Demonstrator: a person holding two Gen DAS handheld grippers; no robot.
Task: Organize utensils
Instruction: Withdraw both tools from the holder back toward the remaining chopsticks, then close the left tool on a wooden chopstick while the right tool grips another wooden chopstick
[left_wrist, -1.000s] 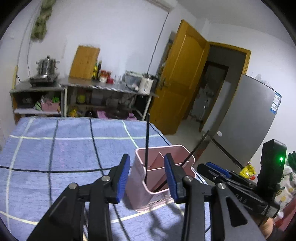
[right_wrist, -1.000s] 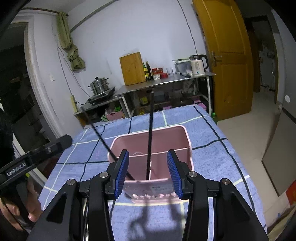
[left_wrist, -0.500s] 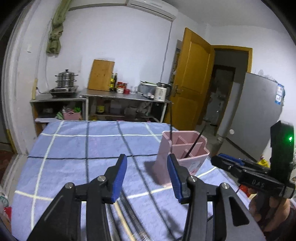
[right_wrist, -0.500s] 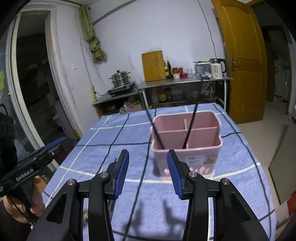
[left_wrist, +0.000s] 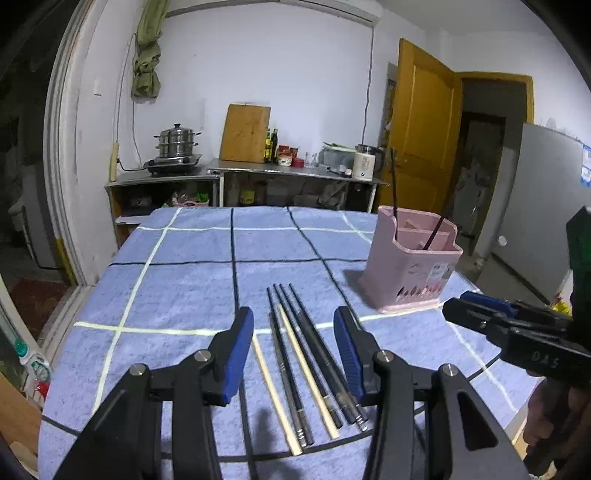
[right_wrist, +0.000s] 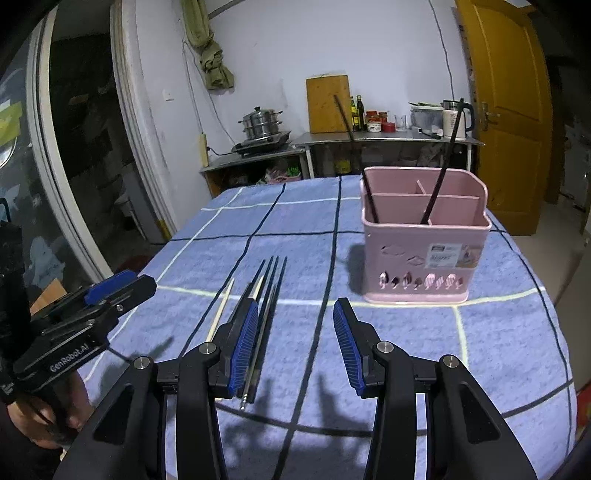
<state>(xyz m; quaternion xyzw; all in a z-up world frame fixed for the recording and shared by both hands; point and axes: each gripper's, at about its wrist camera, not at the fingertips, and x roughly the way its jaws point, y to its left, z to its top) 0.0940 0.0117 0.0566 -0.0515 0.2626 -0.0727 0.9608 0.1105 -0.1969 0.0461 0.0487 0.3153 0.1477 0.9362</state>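
Both grippers, left (left_wrist: 293, 354) and right (right_wrist: 291, 345), hover level over the chopsticks (left_wrist: 295, 354), fingers wide apart, empty

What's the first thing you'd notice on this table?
The pink holder on the blue cloth, with two dark chopsticks leaning out of it. Then the row of loose chopsticks lying to its left, right in front of the open left gripper.

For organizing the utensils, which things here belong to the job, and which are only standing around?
Belongs to the job:
- loose chopsticks lying on the tablecloth
- pink holder, two dark chopsticks already inside

Only standing around:
- steamer pot
- cutting board
- kettle
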